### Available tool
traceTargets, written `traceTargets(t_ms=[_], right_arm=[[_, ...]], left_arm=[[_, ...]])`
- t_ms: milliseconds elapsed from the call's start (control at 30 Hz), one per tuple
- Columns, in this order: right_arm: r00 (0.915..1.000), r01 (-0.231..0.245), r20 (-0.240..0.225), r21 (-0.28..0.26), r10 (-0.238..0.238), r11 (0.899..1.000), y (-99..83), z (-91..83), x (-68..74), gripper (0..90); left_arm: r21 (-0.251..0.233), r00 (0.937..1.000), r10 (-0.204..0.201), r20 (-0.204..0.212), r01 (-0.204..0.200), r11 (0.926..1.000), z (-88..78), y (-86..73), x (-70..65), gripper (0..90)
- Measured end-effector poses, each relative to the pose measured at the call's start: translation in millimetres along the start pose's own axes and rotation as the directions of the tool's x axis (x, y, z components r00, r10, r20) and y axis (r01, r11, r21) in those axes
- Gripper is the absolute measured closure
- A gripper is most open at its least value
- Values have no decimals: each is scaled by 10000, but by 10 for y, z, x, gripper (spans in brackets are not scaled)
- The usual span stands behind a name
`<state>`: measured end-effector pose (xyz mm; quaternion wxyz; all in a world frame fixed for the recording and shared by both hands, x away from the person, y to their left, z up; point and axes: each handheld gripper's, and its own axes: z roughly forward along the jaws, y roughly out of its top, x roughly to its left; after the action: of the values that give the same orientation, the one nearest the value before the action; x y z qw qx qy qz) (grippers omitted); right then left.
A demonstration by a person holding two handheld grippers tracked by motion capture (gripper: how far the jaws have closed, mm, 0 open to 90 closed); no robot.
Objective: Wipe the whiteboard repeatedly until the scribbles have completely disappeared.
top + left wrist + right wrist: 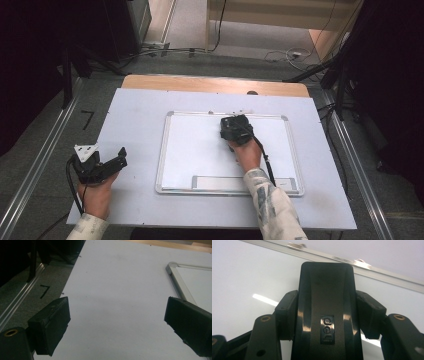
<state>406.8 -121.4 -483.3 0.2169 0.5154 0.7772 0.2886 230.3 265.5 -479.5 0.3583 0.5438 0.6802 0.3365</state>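
A white board (200, 150) with a silver frame lies flat in the middle of the table. My right gripper (235, 127) is over its upper middle, shut on a black board eraser (327, 312) that rests against the board surface (249, 277) close to the top frame rail (362, 265). The jaws press on both long sides of the eraser. My left gripper (117, 159) rests near the table's left edge, open, with bare table between its pads (51, 325). The board's top-left corner (172, 266) lies ahead of it to the right.
The table top is a pale sheet (130, 120) with a wooden strip (210, 84) along the far edge. A grey tray strip (235, 182) runs along the board's near edge. Metal rails (40, 160) and cables (295, 54) lie on the floor around the table.
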Motion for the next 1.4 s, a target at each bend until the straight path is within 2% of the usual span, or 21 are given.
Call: traceTargets(t_ms=[67, 167, 267, 300, 367, 433, 467, 500, 567, 600, 633, 667, 733, 800, 900, 967, 1000, 1033, 1200, 1333, 1400], right_arm=[[10000, -29, 68, 41, 28, 10000, -110, -97, -85, 383], [9999, -2, 118, 64, 2, 10000, -176, -156, -105, 383], [9995, 192, 248, 54, -193, 9998, -254, -227, -33, 383], [9995, 295, 150, 28, -295, 9996, -293, -260, 49, 383], [9994, 336, 112, -13, -336, 9994, -309, -270, 90, 383], [9992, 398, -99, -45, -398, 9992, -333, -288, 236, 383], [9992, 398, -99, -45, -398, 9992, -333, -288, 236, 383], [9990, 420, -163, -75, -421, 9991, -334, -287, 295, 383], [9977, 573, -368, -124, -577, 9983, -323, -276, 424, 383], [9953, 797, -538, -163, -805, 9967, -303, -259, 571, 383], [9939, 891, -636, -171, -900, 9959, -289, -249, 646, 383], [9939, 891, -636, -171, -900, 9959, -289, -249, 646, 383], [9902, 1123, -818, -186, -1135, 9935, -227, -199, 797, 383], [9893, 1145, -888, -205, -1159, 9932, -202, -175, 800, 383], [9906, 956, -964, -233, -974, 9952, -133, -107, 721, 383], [9931, 786, -859, -192, -800, 9967, -85, -67, 620, 383], [9953, 645, -720, -164, -655, 9978, -49, -36, 500, 383], [9953, 645, -720, -164, -655, 9978, -49, -36, 500, 383], [9999, 54, -146, -41, -55, 10000, -13, -8, 99, 383], [9984, -494, 293, 10, 493, 9988, -19, -11, -227, 383], [9963, -748, 415, 5, 748, 9972, -11, -3, -327, 383]], left_arm=[[56, 10000, -56, -66, 57, 10000, 14, -2, 9, 69], [-32, 9999, -111, -32, 110, 9999, -3, 4, -3, 69], [-56, 10000, -52, 16, 52, 10000, -1, 10, -36, 69], [-4, 10000, -8, 12, 8, 10000, 7, 13, -47, 69], [4, 10000, 35, 6, -35, 10000, 20, 15, -70, 69], [12, 9999, 104, 48, -104, 9999, 25, 17, -88, 69], [10, 9998, 154, 81, -154, 9999, 30, 17, -92, 69], [22, 9998, 154, 81, -154, 9999, 33, 18, -98, 69], [7, 9999, 128, 93, -128, 9999, 37, 22, -107, 69], [-3, 9998, 134, 114, -134, 9999, 38, 23, -110, 69], [-3, 9998, 147, 136, -147, 9999, 38, 24, -110, 69], [0, 9998, 130, 150, -130, 9999, 38, 24, -110, 69], [-5, 9998, 123, 159, -123, 9999, 39, 24, -104, 69], [13, 9998, 113, 150, -113, 9999, 37, 22, -92, 69], [18, 9999, 55, 148, -55, 10000, 36, 13, -68, 69], [50, 9999, 13, 155, -14, 10000, 34, 9, -47, 69], [51, 9999, -37, 111, 37, 10000, 33, 8, -40, 69], [36, 9999, -42, 129, 42, 10000, 29, 7, -28, 69], [14, 9999, -129, 80, 128, 9999, 11, 7, 7, 69], [12, 9999, -132, 47, 132, 9999, 0, 4, 1, 69], [-5, 9999, -103, 25, 103, 9999, -10, 3, -2, 69]])
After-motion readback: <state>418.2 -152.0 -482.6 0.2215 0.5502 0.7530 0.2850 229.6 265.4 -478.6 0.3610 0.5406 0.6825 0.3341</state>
